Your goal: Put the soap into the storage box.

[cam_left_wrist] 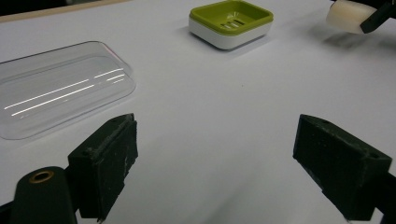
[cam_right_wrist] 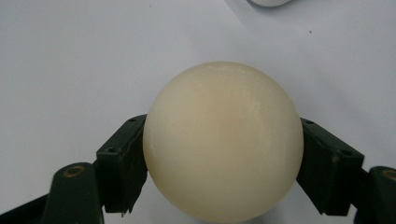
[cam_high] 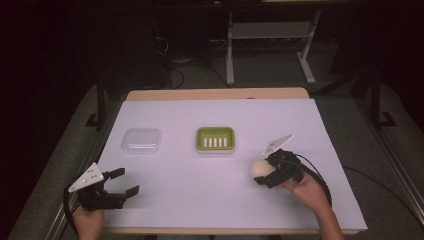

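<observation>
A cream, rounded bar of soap (cam_high: 261, 168) (cam_right_wrist: 223, 140) (cam_left_wrist: 344, 16) is held between the jaws of my right gripper (cam_high: 266, 173) (cam_right_wrist: 223, 158), just above the white table cover at the right. A green soap dish on a white base (cam_high: 215, 138) (cam_left_wrist: 231, 22) stands at the table's middle, to the upper left of the soap. A clear plastic lid (cam_high: 141, 141) (cam_left_wrist: 58, 88) lies flat left of the dish. My left gripper (cam_high: 124, 182) (cam_left_wrist: 219, 158) sits near the front left corner, open, with bare table between its jaws.
A white sheet (cam_high: 220, 200) covers the wooden table, whose edge shows at the back (cam_high: 215, 93). Dark floor and metal table legs (cam_high: 230, 50) lie beyond. Cables trail from both grippers near the front edge.
</observation>
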